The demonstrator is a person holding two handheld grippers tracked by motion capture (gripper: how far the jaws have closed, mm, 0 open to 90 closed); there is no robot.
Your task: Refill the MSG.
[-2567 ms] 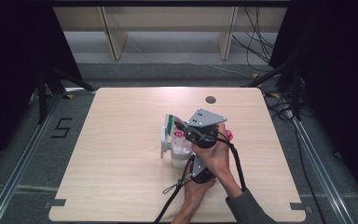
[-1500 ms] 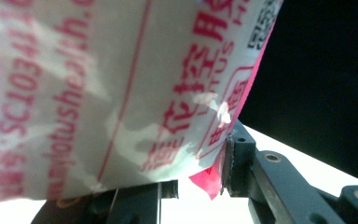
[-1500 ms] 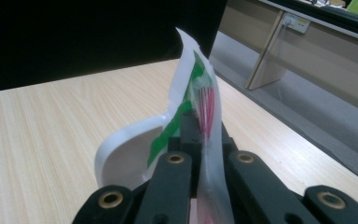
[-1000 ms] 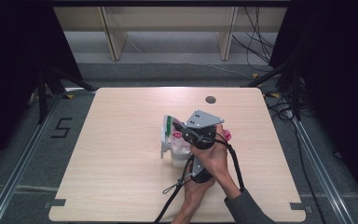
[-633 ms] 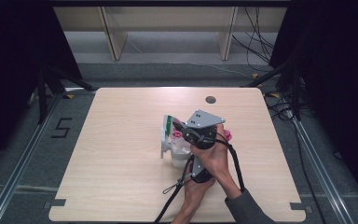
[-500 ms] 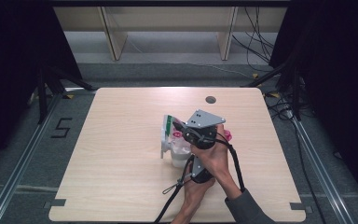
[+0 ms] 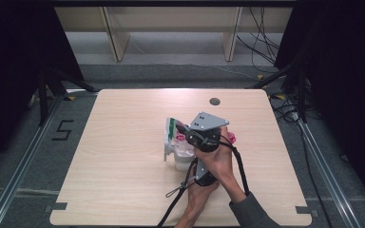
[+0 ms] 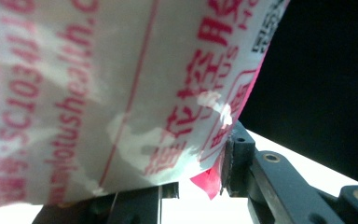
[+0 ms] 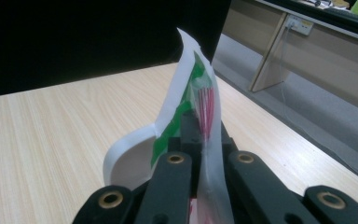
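A white plastic packet (image 7: 172,137) with red and green print stands upright over the middle of the table (image 7: 123,156). My right gripper (image 7: 184,134), under its grey three-cornered plate, is shut on the packet's thin edge (image 9: 204,105). The packet's white flap (image 9: 135,149) curls away to the left of the jaws. My left gripper (image 7: 190,161) comes in from below, with the packet's red-lettered face (image 8: 121,93) between its jaws and a pad (image 8: 228,163) pressed against it. Both of the person's hands are close together at the packet. A bit of pink (image 7: 231,138) shows behind the right hand.
A dark round hole (image 7: 214,101) sits near the table's far edge. Wooden shelf legs (image 7: 116,35) and cables (image 7: 261,28) lie beyond the table. A "5" mark (image 7: 62,129) is on the floor at the left. Bare tabletop extends left and right of the hands.
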